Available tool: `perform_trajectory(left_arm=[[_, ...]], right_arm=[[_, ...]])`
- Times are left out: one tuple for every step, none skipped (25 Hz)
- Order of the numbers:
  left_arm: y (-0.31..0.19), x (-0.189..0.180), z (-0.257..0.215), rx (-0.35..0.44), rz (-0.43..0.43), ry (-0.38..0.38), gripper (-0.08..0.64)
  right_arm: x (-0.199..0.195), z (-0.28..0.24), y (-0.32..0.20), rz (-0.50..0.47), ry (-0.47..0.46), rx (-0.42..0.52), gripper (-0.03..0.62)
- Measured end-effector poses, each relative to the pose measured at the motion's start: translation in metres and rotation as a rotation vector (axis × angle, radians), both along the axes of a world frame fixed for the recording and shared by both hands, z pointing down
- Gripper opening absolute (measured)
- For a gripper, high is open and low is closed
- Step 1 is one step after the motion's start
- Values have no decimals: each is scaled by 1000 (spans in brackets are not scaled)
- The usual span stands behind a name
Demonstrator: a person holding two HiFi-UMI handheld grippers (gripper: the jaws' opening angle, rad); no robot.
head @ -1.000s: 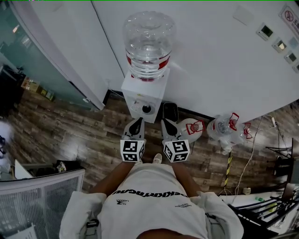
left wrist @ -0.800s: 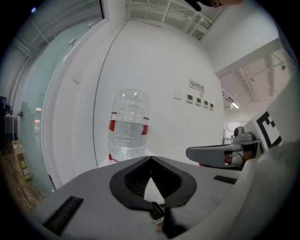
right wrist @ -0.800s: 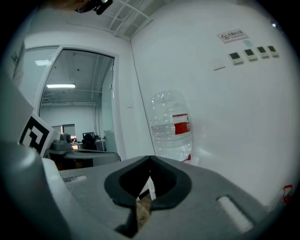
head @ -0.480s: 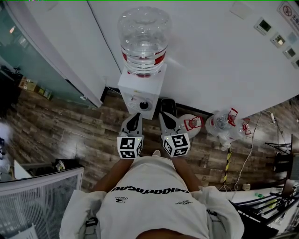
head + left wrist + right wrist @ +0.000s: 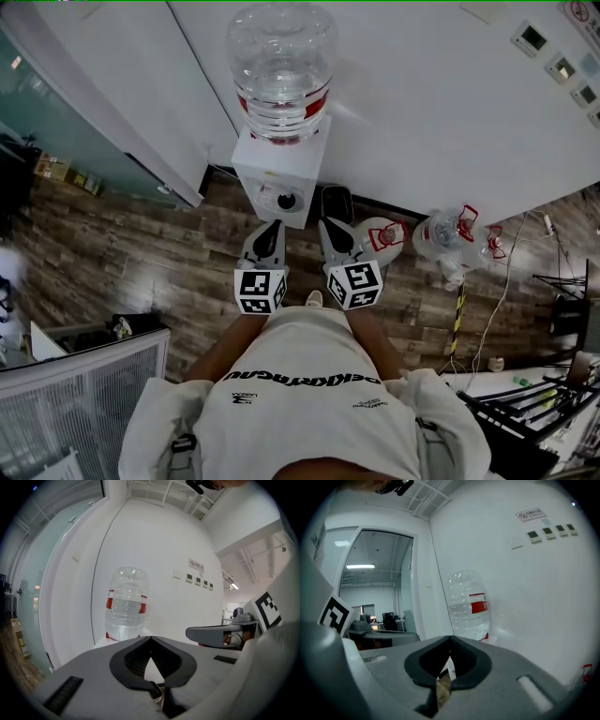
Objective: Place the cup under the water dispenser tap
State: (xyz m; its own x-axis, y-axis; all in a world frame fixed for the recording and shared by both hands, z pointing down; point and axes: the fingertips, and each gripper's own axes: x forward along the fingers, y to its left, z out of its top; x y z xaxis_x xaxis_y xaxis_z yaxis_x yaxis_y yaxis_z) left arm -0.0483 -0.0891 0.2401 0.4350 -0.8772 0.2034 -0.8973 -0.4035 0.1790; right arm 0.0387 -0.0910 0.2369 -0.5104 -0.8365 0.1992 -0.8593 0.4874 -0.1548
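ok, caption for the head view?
Person faces the water dispenser, left gripper and right gripper both shut, side by side.

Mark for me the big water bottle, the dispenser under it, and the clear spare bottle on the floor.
water bottle (image 5: 281, 56), head view, on its clear upper body.
dispenser (image 5: 267, 169), head view, on its white casing.
spare bottle (image 5: 439, 239), head view, on its clear body.

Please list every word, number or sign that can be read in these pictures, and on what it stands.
On the shirt: one line of print, upside down, not legible.
On the wall sign: too small to read.
On the bottle's red label: too blurred to read.
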Motion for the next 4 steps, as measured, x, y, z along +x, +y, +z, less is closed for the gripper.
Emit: perform_trajectory(left_arm=[[0,0,1,-2,0,1,-3],[-1,0,2,-2,1,2,-3],[-1,0,2,-2,2,3,-2],[-2,1,3,-2,3,4,-3]], right_arm=[[0,1,-1,0,1,-1,-2],[0,2,-1,0,2,-2,-2],[0,4,-2,0,3,-3,-2],[0,5,-2,1,4,-4,-2]])
